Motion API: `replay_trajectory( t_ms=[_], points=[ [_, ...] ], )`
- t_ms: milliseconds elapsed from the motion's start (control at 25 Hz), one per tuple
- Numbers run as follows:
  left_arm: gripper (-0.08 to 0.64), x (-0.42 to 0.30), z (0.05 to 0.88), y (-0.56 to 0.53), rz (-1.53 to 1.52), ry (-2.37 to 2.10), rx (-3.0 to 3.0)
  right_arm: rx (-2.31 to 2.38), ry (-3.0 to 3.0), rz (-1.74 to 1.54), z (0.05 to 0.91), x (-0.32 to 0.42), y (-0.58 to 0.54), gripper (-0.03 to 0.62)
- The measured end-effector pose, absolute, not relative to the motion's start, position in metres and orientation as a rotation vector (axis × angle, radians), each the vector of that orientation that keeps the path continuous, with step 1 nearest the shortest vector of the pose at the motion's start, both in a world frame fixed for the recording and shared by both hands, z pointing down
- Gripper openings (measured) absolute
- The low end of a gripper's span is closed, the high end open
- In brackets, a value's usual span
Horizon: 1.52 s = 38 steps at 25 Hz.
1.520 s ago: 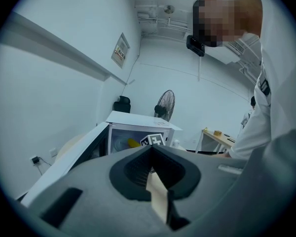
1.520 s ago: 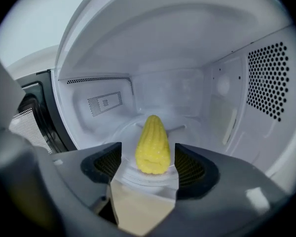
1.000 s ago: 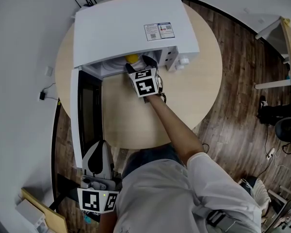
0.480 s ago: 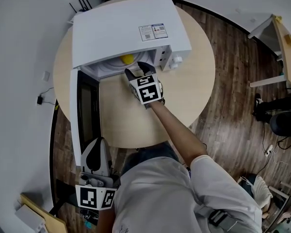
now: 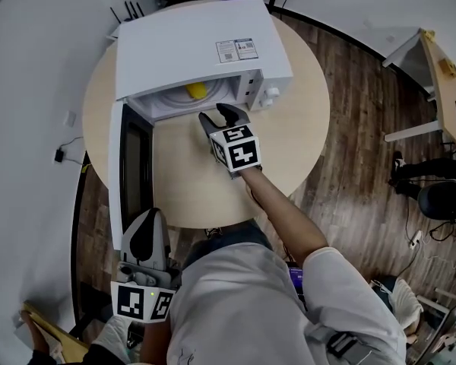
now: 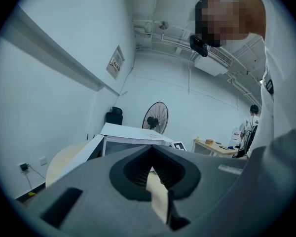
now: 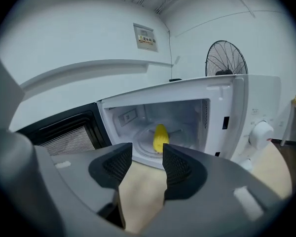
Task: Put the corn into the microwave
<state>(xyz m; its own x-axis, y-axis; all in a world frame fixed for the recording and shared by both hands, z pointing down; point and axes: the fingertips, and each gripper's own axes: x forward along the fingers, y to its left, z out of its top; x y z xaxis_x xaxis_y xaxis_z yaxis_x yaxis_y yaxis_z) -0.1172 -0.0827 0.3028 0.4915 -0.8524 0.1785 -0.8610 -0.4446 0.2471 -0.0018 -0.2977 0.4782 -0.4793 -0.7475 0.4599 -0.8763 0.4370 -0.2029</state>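
Round pale wooden table (image 5: 190,181) on a dark plank floor (image 5: 365,128), with white walls around.

Nearest, low by the person's body and off the table's near edge, is the left gripper (image 5: 149,220). In the left gripper view (image 6: 152,154) its dark pads meet at the tips and hold nothing. It points toward the open door.

Further out, the person's bare forearm (image 5: 277,204) reaches over the table to the right gripper (image 5: 216,114). Its square-marker cube (image 5: 235,147) faces up. In the right gripper view (image 7: 147,157) the jaws stand partly apart and have just been closing. Only bare tabletop shows in the gap, so it is empty. The tips sit just in front of the oven opening, not inside it.

Next is the white box-shaped microwave (image 5: 190,44) on the far half of the table. Its dark-windowed door (image 5: 133,173) is swung fully open to the left in the head view. There is a white control knob (image 7: 261,131) on the front panel at the right and a printed label sticker (image 5: 238,49) on the top.

The yellow corn cob (image 7: 160,137) lies inside the cavity on the glass turntable (image 7: 140,149), clear of both grippers. It also shows in the head view (image 5: 196,90), just under the top edge of the opening.

Furthest back, a black standing fan (image 7: 226,58) rises behind the microwave.
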Motion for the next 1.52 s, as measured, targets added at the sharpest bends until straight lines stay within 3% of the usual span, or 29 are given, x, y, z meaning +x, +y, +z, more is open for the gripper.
replay_trajectory(
  t_ms=[680, 880, 1120, 1520],
  points=[
    [-0.003, -0.101, 0.302, -0.060, -0.004, -1.347, 2.483, 1.328, -2.453, 0.612, 0.435, 0.024, -0.226, 0.178],
    [-0.003, -0.097, 0.297, -0.056, 0.003, -1.304, 2.519, 1.376, -2.430, 0.602, 0.429, 0.035, -0.210, 0.120],
    [-0.003, -0.104, 0.294, -0.050, -0.007, -1.301, 2.528, 1.398, -2.440, 0.622, 0.415, 0.037, -0.189, 0.117],
    [-0.003, -0.118, 0.300, -0.046, 0.027, -1.315, 2.535, 1.474, -2.435, 0.640, 0.400, 0.039, -0.152, 0.051]
  ],
)
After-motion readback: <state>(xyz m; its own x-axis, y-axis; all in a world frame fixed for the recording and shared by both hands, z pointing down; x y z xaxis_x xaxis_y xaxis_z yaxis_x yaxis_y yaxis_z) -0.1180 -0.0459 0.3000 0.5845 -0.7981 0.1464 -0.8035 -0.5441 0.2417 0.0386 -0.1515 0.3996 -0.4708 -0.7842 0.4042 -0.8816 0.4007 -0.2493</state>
